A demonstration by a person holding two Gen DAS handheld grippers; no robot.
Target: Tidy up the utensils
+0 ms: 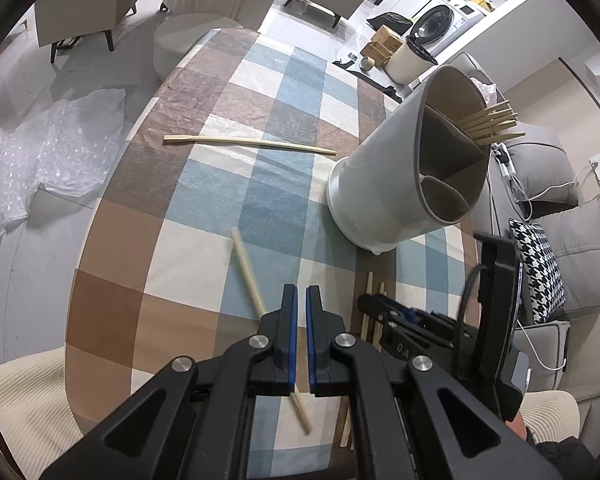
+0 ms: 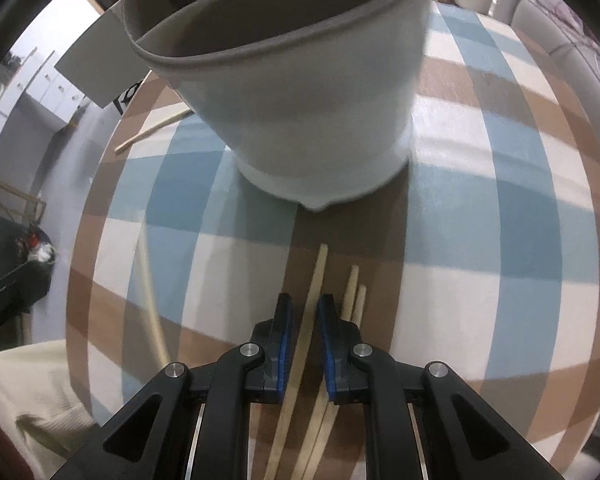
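A grey divided utensil holder (image 1: 412,168) stands on the checked tablecloth, with several wooden chopsticks (image 1: 492,124) in its far compartment. It fills the top of the right wrist view (image 2: 300,92). My left gripper (image 1: 302,300) hovers above a loose chopstick (image 1: 246,266); its jaws are nearly together and hold nothing. Another chopstick (image 1: 248,144) lies farther out. My right gripper (image 2: 305,312) is low over a few chopsticks (image 2: 354,292) on the table, jaws slightly apart, with one chopstick (image 2: 316,280) running between them. It also shows in the left wrist view (image 1: 384,312).
The round table (image 1: 112,288) has edges to the left and near side. A cream cushion (image 1: 24,404) sits at the near left. Plastic wrap (image 1: 56,152) lies on the floor. A sofa with cushions (image 1: 548,272) stands to the right.
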